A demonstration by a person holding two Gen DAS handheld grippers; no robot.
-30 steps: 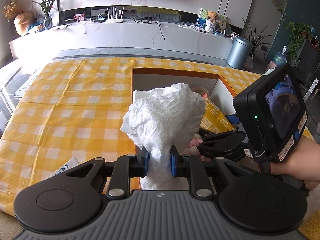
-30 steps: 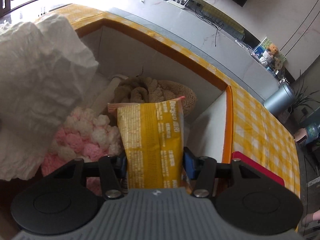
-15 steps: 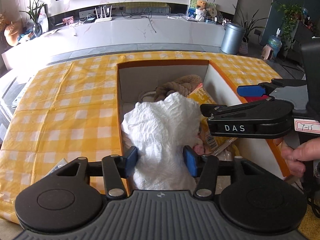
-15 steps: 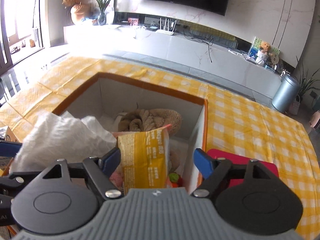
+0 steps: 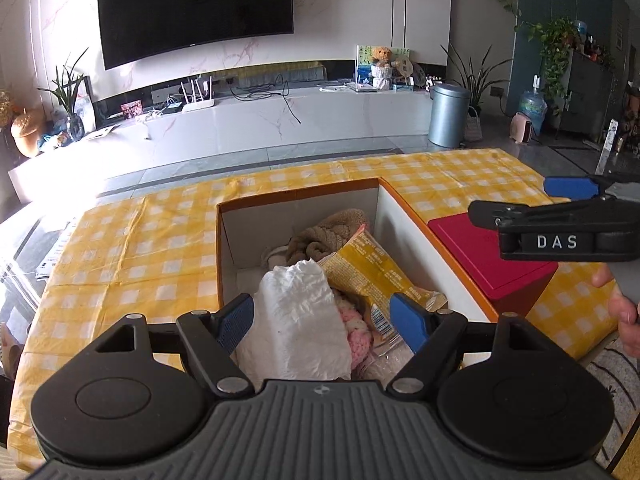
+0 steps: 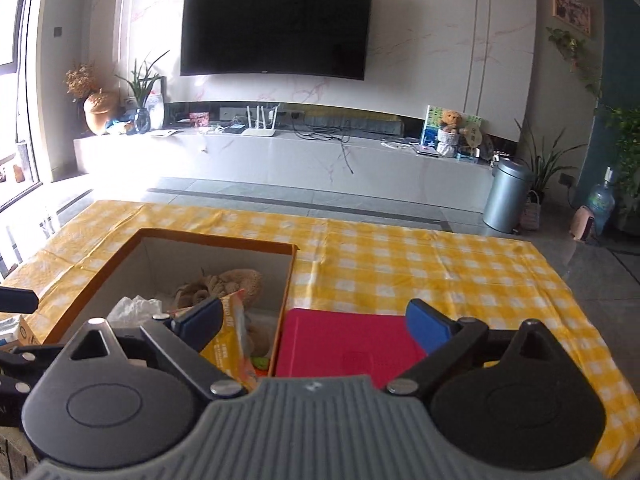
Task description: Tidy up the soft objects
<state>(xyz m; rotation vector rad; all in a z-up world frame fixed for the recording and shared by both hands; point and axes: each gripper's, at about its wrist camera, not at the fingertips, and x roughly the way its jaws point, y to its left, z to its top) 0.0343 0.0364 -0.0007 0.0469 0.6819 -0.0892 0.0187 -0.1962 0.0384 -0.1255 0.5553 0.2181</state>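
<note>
An orange-rimmed box (image 5: 298, 196) stands on the yellow checked table. Inside lie a white crumpled bag (image 5: 296, 320), a yellow snack bag (image 5: 364, 268), a pink fluffy item (image 5: 356, 336) and a brown plush (image 5: 324, 232). My left gripper (image 5: 324, 320) is open and empty above the box's near end, jaws either side of the white bag without touching it. My right gripper (image 6: 316, 324) is open and empty, raised over the box's right wall (image 6: 286, 288); it shows at the right of the left wrist view (image 5: 568, 236). The box contents show in the right wrist view, with the snack bag (image 6: 228, 344) nearest.
A red flat lid (image 5: 488, 252) lies on the table right of the box, also in the right wrist view (image 6: 348, 344). The checked tablecloth (image 6: 420, 256) stretches beyond. A small carton (image 6: 16, 334) sits at the table's left edge. A TV bench and bin stand far behind.
Both grippers opened wider, let go of the white bag and the snack bag, and pulled back and up. Both bags now rest in the box.
</note>
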